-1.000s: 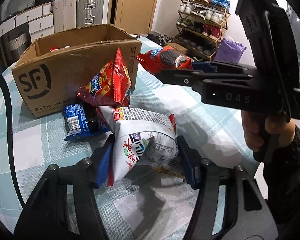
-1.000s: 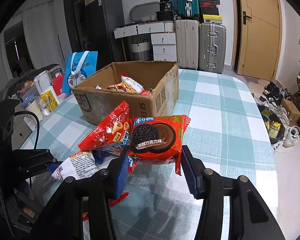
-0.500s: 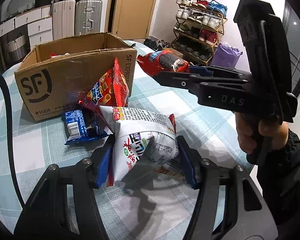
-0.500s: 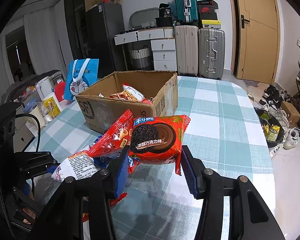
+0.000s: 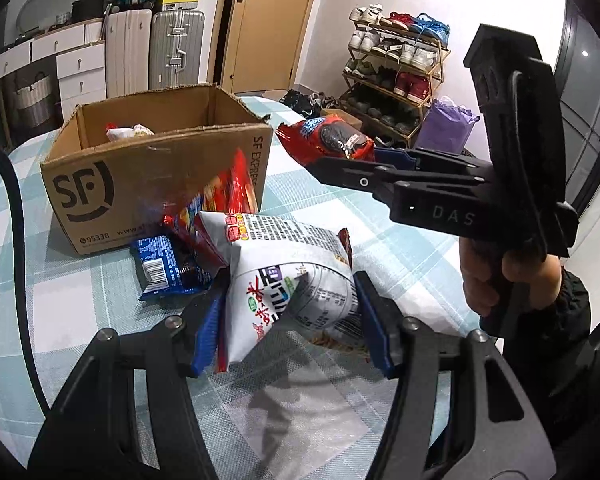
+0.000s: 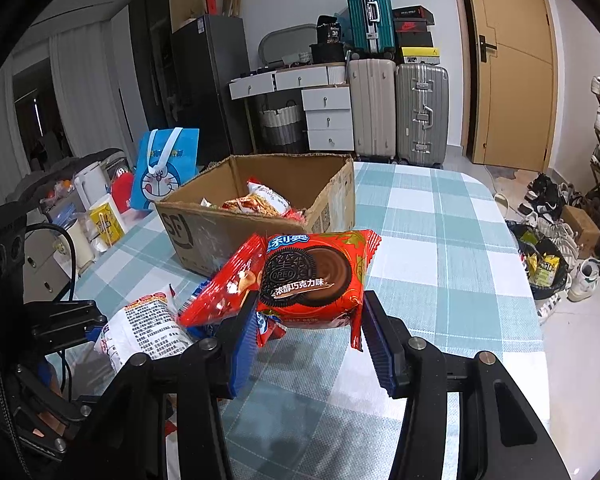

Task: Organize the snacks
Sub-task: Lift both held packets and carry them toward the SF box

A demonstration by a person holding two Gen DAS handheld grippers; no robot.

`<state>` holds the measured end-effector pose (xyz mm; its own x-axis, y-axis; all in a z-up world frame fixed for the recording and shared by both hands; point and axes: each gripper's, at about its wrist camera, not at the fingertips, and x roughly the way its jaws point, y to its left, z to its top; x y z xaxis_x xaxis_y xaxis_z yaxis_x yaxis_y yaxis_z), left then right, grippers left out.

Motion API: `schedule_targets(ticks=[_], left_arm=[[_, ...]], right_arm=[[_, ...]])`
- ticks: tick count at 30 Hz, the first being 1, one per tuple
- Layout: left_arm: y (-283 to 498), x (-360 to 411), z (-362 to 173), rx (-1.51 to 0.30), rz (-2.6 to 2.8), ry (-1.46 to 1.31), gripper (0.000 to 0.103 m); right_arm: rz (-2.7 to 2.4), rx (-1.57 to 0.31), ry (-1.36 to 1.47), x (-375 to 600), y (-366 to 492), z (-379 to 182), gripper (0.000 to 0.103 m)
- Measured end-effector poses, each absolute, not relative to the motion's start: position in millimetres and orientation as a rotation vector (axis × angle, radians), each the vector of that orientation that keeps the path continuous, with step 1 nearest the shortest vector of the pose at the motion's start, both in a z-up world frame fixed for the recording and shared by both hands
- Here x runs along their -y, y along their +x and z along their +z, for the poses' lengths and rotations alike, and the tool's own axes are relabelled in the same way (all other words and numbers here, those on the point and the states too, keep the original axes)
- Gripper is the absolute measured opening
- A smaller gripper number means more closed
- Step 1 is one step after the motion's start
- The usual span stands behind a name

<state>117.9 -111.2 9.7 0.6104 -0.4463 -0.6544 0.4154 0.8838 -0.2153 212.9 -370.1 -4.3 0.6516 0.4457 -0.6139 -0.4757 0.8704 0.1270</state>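
The white snack bag is clamped in the left gripper, held above the checked table; the red cookie pack is pinched in the right gripper, also off the table. Each should be carried over the open cardboard box well above its near wall and released over the snacks inside. The red packet and blue packet by the box remain to collect.
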Motion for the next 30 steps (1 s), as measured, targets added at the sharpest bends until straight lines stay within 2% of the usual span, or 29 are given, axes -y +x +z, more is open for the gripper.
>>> schedule_targets(ticks=[30], left_arm=[[96.3, 41.6, 55.3, -0.675, -0.400, -0.107, 0.057]], right_arm=[[0.525, -0.635, -0.018, 372.0, 205.5, 10.2, 0.050]])
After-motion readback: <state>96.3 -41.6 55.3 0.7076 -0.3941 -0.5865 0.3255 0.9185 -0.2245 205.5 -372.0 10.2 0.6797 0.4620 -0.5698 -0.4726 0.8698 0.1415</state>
